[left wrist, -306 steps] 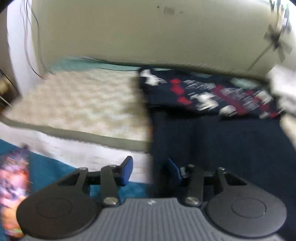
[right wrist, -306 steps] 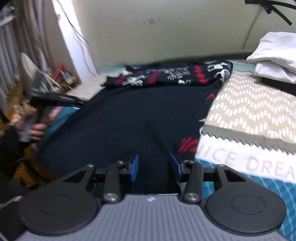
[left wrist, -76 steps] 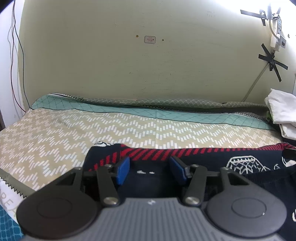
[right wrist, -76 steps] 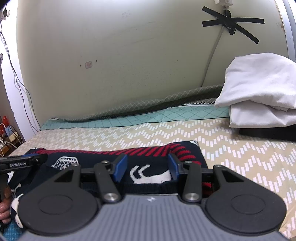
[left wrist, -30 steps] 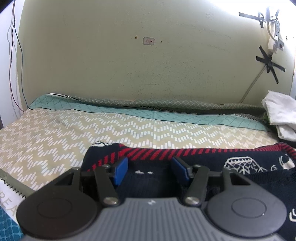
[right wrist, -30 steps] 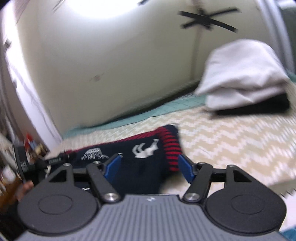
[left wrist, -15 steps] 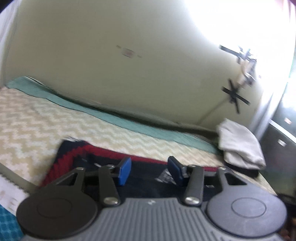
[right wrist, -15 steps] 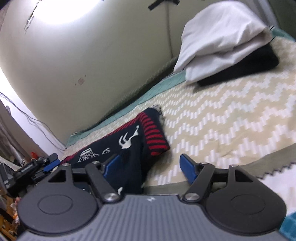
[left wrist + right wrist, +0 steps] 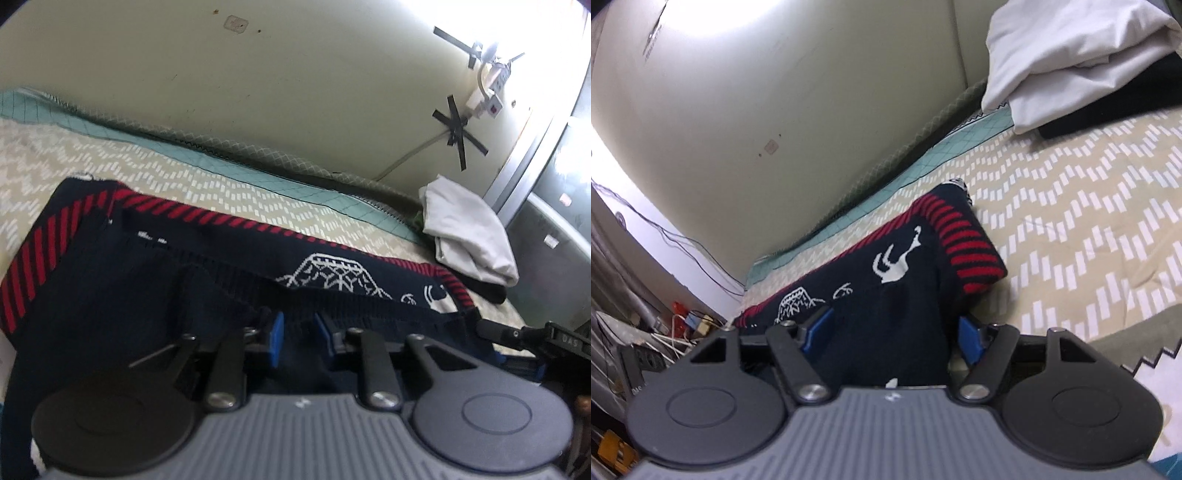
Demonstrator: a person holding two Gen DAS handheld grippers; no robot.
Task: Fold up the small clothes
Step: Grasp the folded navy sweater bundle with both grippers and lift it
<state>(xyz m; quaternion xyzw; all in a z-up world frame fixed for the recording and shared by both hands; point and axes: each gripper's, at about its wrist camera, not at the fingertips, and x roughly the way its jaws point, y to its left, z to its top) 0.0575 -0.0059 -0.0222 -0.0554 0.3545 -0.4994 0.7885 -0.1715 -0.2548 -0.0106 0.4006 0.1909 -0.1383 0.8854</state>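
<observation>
A navy knit sweater (image 9: 147, 295) with red-striped edges and white figures lies flat on the chevron bedspread (image 9: 221, 184). My left gripper (image 9: 298, 334) sits low over its near ribbed hem; the jaws are closing, a narrow gap remains, and dark knit lies between the blue pads. At the right of that view a black finger (image 9: 495, 330) of the other gripper reaches the sweater's right corner. In the right wrist view the sweater (image 9: 905, 295) runs away from me. My right gripper (image 9: 894, 332) stands open, straddling its right edge, pads clear of the cloth.
A folded white stack (image 9: 469, 236) rests on a black garment (image 9: 484, 290) at the bed's far right, also the white stack (image 9: 1071, 55) in the right view. The wall runs behind the bed. Cables and clutter (image 9: 683, 321) lie beyond the left end.
The left gripper turned right and dropped onto the sweater's near hem while its jaws narrowed. The right gripper rolled and sank closer over the sweater's right edge, staying wide.
</observation>
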